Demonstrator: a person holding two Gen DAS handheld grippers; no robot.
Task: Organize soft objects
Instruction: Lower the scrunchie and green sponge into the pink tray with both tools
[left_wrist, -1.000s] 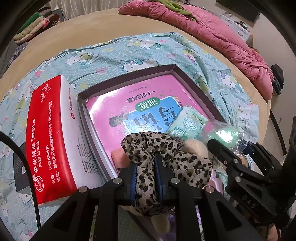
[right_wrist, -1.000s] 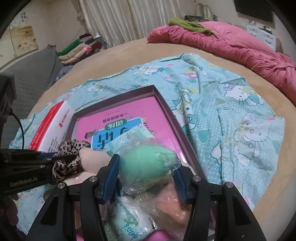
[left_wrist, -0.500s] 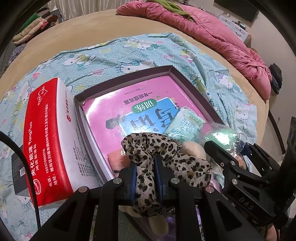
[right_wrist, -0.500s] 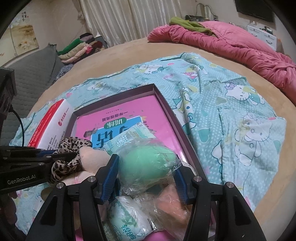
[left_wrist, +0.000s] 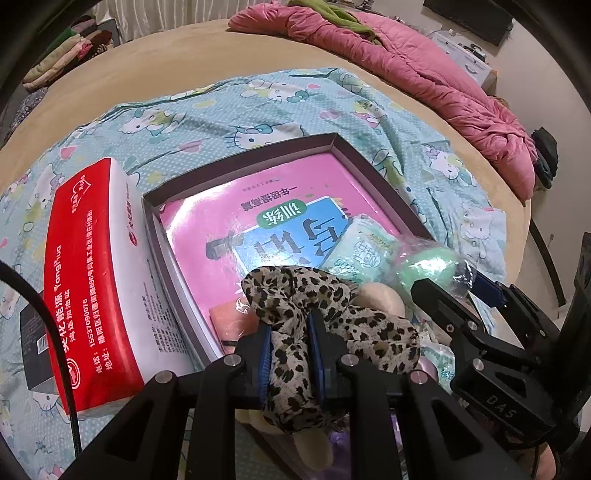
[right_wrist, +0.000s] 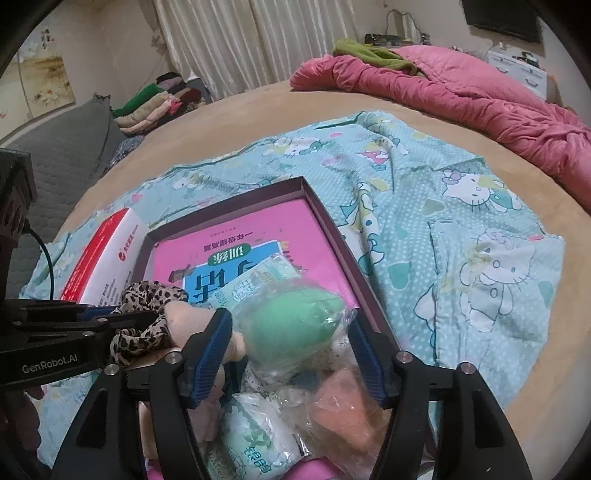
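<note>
My left gripper (left_wrist: 290, 332) is shut on a leopard-print scrunchie (left_wrist: 332, 295), held over the near end of a dark shallow box (left_wrist: 240, 162). A green egg-shaped sponge in a clear bag (right_wrist: 291, 317) lies between the fingers of my right gripper (right_wrist: 288, 332). Its jaws are opening, and the blue pads (right_wrist: 212, 350) stand just off the bag. Under and around it in the box lie a beige plush (right_wrist: 192, 314), a green tissue pack (right_wrist: 255, 439) and a bagged orange sponge (right_wrist: 347, 402). A pink book (left_wrist: 258, 206) covers the box floor.
A red-and-white tissue pack (left_wrist: 88, 258) leans against the box's left wall. The box sits on a teal cartoon-cat sheet (right_wrist: 461, 229) over a tan round bed. A pink quilt (right_wrist: 461, 88) is heaped at the far right, and folded clothes (right_wrist: 155, 103) are stacked at the far left.
My right gripper's jaws have spread wider around the green sponge's bag, which has stayed where it was. The left gripper keeps its hold on the scrunchie without moving.
</note>
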